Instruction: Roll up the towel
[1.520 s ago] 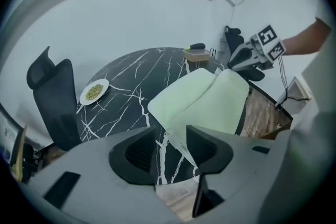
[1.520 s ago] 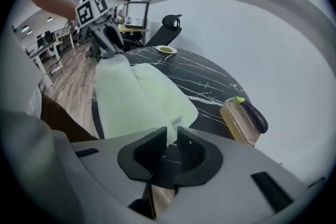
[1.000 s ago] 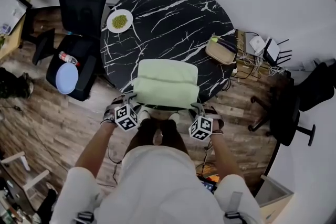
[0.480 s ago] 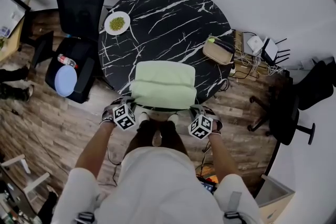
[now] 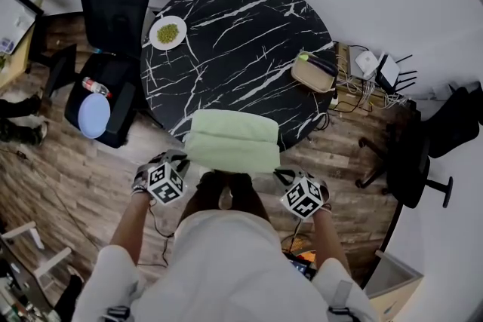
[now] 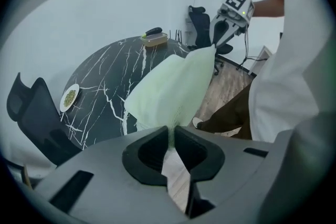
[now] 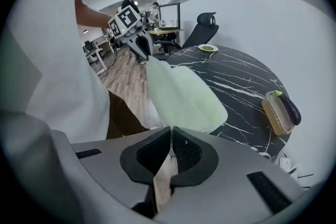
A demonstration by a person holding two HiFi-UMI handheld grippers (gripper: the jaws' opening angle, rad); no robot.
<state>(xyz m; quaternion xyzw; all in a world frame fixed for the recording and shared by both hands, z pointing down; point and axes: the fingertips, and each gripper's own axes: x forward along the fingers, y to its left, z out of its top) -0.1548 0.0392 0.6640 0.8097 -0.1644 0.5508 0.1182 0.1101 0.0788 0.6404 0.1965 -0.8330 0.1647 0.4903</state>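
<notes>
Head view: plate (image 5: 167,33) far left, box (image 5: 315,72) right, both clear of folded pale-green towel (image 5: 232,141) at near edge of table (image 5: 249,19). Left gripper (image 5: 186,161), jaws just closed, and right gripper (image 5: 279,174) each pinch a near corner.

The towel (image 5: 232,141) covers the tabletop's (image 5: 241,26) near rim; the plate's (image 5: 155,38) green contents are too small to identify.

Pale green folded towel (image 5: 232,141) at the near edge of the black table (image 5: 241,34), near corners lifted
</notes>
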